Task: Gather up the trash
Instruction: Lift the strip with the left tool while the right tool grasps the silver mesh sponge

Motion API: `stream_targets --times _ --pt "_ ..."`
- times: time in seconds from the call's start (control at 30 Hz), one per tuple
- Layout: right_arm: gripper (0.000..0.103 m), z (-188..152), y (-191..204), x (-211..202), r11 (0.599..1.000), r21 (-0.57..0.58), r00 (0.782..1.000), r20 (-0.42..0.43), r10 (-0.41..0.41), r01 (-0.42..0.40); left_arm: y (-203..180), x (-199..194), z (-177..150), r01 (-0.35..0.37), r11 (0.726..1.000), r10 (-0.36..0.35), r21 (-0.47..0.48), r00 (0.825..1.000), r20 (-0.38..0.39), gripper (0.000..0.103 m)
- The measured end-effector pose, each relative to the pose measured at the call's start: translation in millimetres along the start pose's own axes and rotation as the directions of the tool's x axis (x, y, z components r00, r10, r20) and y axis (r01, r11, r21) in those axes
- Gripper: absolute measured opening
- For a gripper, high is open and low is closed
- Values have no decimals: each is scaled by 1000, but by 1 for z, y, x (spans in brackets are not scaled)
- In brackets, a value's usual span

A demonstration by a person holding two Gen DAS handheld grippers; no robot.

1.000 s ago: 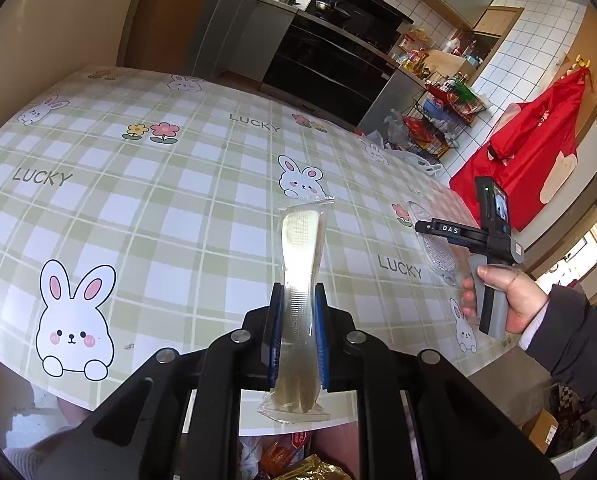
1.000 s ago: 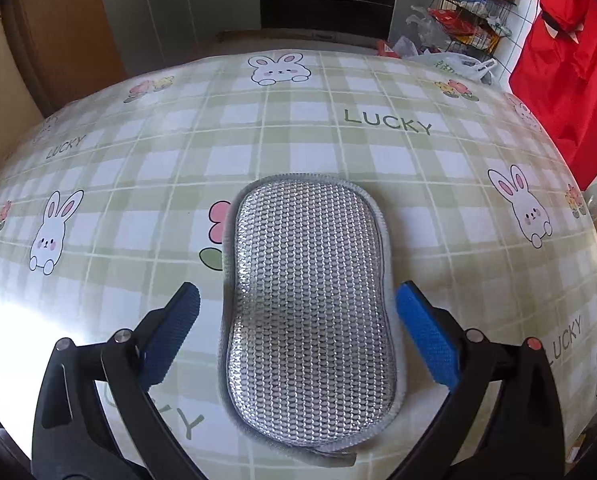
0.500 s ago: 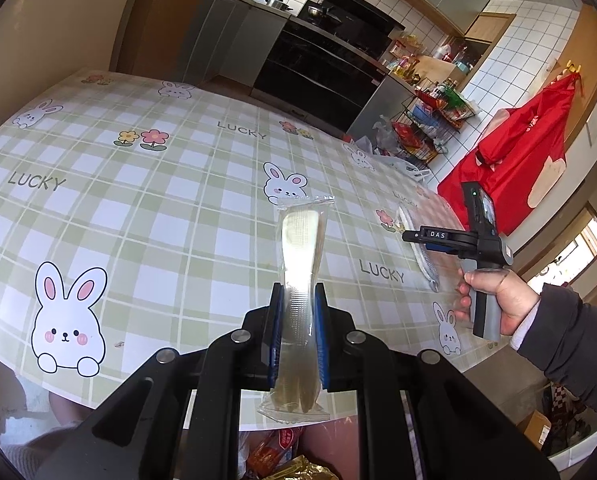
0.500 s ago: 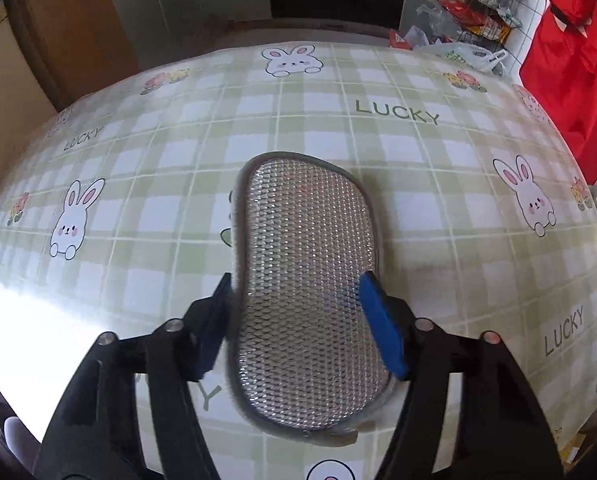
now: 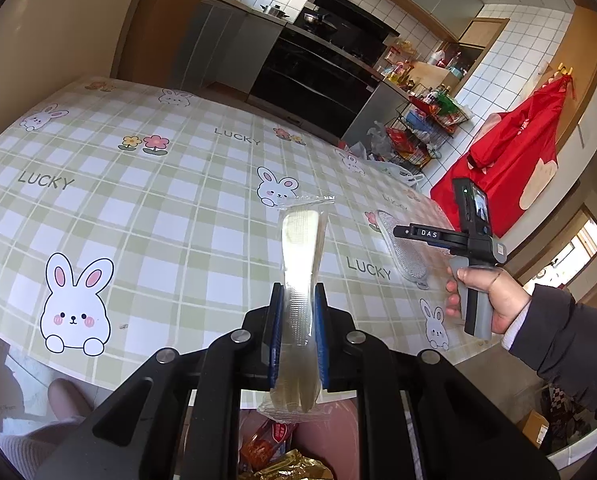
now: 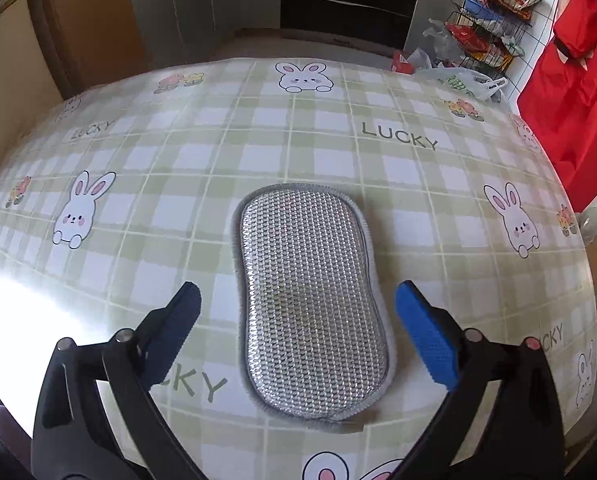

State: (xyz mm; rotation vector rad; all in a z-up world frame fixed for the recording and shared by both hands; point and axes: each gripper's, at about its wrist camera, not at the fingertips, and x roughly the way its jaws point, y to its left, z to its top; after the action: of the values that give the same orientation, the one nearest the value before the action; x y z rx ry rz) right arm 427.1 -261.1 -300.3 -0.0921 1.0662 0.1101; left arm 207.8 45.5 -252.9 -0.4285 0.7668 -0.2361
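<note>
Left gripper (image 5: 297,328) clamps a clear plastic packet holding a translucent spoon-like utensil (image 5: 301,264); right gripper (image 6: 297,320) spreads over a silver mesh scrubbing pad (image 6: 312,300).

The left fingers (image 5: 275,336) are clenched on the packet's middle, holding it upright above the near edge of the green-checked bunny-print tabletop (image 5: 138,208), with crumpled snack wrappers (image 5: 274,452) below. The right fingers (image 6: 422,336) are opening, wide apart on either side of the pad without touching it; the pad lies flat on the tabletop.

Tools: two, left tool (image 5: 297,322), right tool (image 6: 297,322)
Clear wrapped packets (image 5: 301,264): one
Silver mesh scrub pads (image 6: 312,300): one
Worktops (image 6: 338,148): one
Red aprons (image 5: 510,160): one
</note>
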Motion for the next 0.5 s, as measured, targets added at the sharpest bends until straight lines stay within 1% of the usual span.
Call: stream_targets --times 0.07,0.13,0.23,0.27,0.3,0.43,0.5 --pt "96 3 1 11 1000 -18 999 -27 -20 20 1 1 0 -4 1000 4 -2 1000 -4 14" --pt "96 3 -1 22 999 -12 998 -51 -34 34 2 2 1 -8 1000 8 -2 1000 -5 14" --pt "96 0 -9 37 999 37 996 -89 -16 20 2 4 3 -11 1000 11 -2 1000 -8 14" --pt "95 -2 -12 41 998 60 995 -99 9 -3 3 5 3 -12 1000 12 -3 1000 -9 14" --pt "89 -4 -15 43 997 76 994 -105 30 -22 3 6 3 -11 1000 11 -4 1000 -11 14" --pt "88 -8 -17 36 995 76 994 -80 70 -64 2 9 4 -10 1000 10 -3 1000 -20 14" --pt "88 -10 -14 26 994 69 994 -59 87 -83 1 8 5 -7 1000 7 1 1000 -18 14"
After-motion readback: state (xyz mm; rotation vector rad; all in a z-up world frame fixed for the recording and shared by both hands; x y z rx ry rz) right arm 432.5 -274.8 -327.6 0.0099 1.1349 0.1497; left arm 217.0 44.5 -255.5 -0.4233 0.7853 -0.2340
